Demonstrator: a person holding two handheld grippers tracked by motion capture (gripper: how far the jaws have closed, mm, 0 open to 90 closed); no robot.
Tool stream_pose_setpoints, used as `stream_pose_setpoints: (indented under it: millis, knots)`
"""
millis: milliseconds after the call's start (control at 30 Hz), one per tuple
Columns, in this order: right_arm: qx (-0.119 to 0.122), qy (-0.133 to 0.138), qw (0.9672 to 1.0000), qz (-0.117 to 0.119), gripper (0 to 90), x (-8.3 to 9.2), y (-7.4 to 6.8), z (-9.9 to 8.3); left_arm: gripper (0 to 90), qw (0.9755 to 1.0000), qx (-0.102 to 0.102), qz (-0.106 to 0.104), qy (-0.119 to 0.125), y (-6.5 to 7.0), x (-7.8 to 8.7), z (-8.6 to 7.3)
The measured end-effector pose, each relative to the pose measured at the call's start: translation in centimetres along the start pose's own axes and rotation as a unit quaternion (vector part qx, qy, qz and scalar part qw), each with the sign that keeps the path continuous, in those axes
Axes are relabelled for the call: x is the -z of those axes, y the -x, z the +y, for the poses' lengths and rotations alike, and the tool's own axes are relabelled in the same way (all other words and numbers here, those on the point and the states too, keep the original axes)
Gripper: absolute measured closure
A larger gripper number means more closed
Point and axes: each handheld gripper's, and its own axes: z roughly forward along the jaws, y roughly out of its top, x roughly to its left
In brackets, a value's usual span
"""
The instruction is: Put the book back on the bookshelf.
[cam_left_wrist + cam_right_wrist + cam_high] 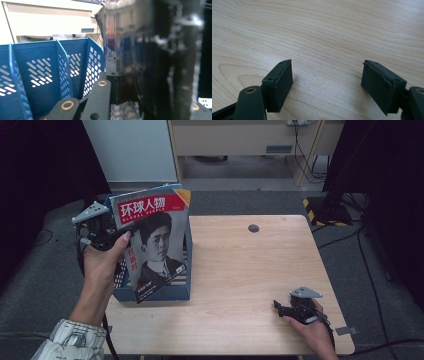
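at frame left, the left gripper (102, 231) clamped a glossy red-and-black portrait magazine (152, 242) half-raised in the blue perforated plastic file rack (170, 292), not yet clear or seated; the right gripper (290, 310) rested wide open, empty, on the pale wooden table (240, 265).

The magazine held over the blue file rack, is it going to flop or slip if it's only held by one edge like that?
Probably a little of both. The magazine is thin, and the left gripper clamps only its left edge, so it may sag. Its glossy cover mirrors the room, so it could slide. Tilted over the blue file rack, it looks light.
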Motion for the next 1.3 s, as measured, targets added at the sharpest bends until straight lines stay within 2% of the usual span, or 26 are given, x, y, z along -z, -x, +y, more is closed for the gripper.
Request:
stream_pose_setpoints:
  millis: [600,1300]
  knots:
    - [0.000,0.000,1.0000,0.000,25.1,0.0,0.0,0.0,86.6,0.9999,-0.001,0.015,-0.002,-1.3,1.2,-0.1]
    - [0.000,0.000,1.0000,0.000,25.1,0.0,0.0,0.0,86.6,0.9993,0.020,0.027,0.015,-3.2,2.7,-0.4]
